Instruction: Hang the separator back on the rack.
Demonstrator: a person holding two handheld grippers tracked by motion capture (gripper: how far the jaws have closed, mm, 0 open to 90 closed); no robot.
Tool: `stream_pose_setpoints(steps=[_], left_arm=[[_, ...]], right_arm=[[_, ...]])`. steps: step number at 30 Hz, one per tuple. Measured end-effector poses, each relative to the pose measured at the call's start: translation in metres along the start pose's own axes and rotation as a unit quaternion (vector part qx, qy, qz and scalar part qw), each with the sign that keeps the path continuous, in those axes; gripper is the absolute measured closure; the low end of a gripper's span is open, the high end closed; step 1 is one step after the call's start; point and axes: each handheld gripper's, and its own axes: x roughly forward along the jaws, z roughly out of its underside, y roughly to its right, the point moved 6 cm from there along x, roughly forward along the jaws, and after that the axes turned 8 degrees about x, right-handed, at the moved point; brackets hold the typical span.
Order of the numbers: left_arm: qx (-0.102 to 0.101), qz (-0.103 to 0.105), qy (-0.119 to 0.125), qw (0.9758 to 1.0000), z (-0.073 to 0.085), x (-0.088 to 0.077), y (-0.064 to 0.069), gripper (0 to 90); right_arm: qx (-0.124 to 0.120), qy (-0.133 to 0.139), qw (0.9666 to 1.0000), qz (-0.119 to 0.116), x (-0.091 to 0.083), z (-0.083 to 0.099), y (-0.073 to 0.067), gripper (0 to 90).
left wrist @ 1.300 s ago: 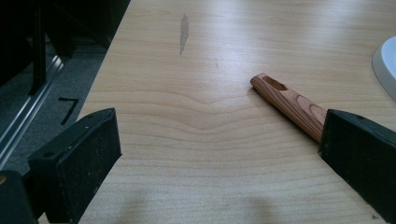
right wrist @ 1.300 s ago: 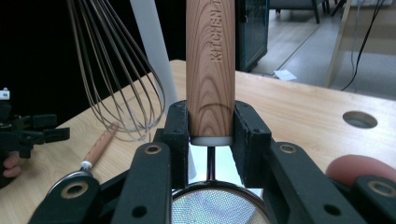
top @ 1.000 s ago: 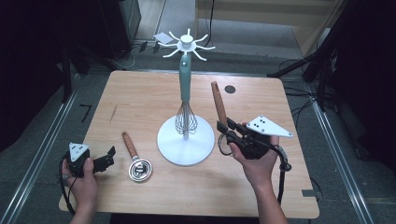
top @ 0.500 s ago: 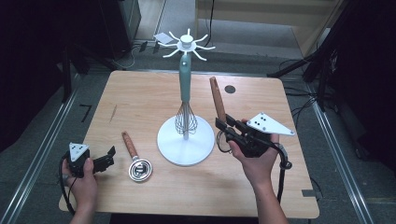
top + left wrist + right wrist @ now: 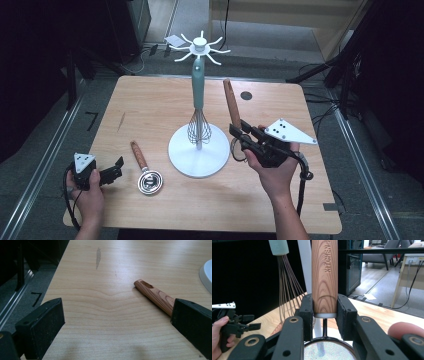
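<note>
At right of centre in the high view, the right gripper (image 5: 239, 134) clamps a wooden-handled strainer (image 5: 231, 104) upright beside the stand (image 5: 198, 150), while the left gripper (image 5: 118, 168), jaws apart, rests lower left.

Round white stand base (image 5: 199, 157) with tall teal pole and white hook crown (image 5: 200, 48) sits mid-table on light wooden table (image 5: 150, 105). Wire whisk with teal handle (image 5: 198, 131) hangs against the pole, over the base. Wooden-handled metal strainer (image 5: 145, 170) lies flat left of the base, handle pointing away. Left gripper (image 5: 112, 172) just left of it, near front-left corner. Right gripper (image 5: 240, 135) right of the base, clamping wooden-handled mesh sieve (image 5: 232, 107), handle upright beside the whisk.
</note>
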Motion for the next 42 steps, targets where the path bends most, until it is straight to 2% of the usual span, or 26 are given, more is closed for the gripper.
stream_pose_setpoints(steps=[23,42], left_arm=[[0.000,0.000,0.000,1.0000,0.000,0.000,0.000,0.0],[0.000,0.000,0.001,1.0000,0.000,0.000,0.000,0.0]], right_arm=[[-0.008,0.019,0.9997,-0.015,-0.001,-0.010,-0.008,71.1],[-0.018,0.034,0.9991,-0.017,-0.004,-0.022,-0.014,71.1]])
